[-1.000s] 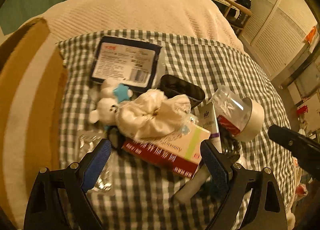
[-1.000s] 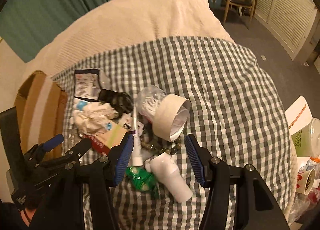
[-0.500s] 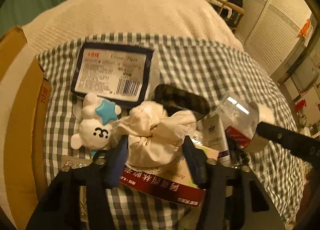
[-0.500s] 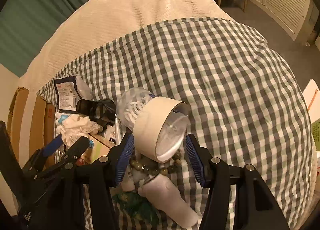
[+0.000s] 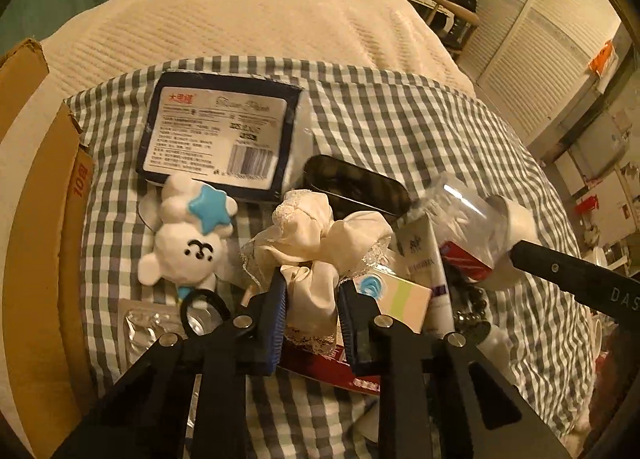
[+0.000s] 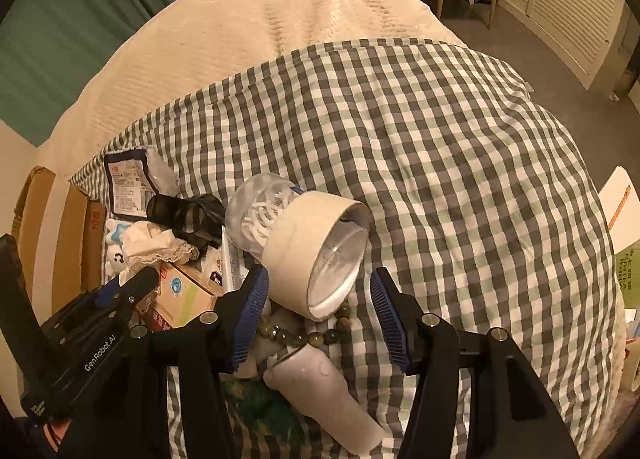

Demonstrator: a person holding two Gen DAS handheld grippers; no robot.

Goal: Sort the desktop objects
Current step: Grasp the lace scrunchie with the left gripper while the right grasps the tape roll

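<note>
A heap of small things lies on a checked cloth (image 6: 440, 159). My left gripper (image 5: 313, 284) points down into the heap. Its jaws are closing, and both blue pads press the cream lace scrunchie (image 5: 320, 235) between them. Beside the scrunchie lie a white bear toy (image 5: 184, 247) with a blue star, a tissue pack (image 5: 220, 135) and a black case (image 5: 352, 187). My right gripper (image 6: 319, 278) stands open around the white cap of a clear jar (image 6: 304, 247) that lies on its side. The left pad is at the cap, the right pad apart from it.
A cardboard box (image 5: 36, 219) stands at the cloth's left edge. A medicine box (image 5: 400, 299), a white tube (image 5: 424, 255) and a blister pack (image 5: 148, 327) lie in the heap. Under the right gripper lie a bead bracelet (image 6: 304, 335) and a white bottle (image 6: 320, 387).
The left gripper came in over the heap and its wide jaws closed onto the scrunchie. The right gripper dropped toward the jar, whose cap now sits between its jaws.
</note>
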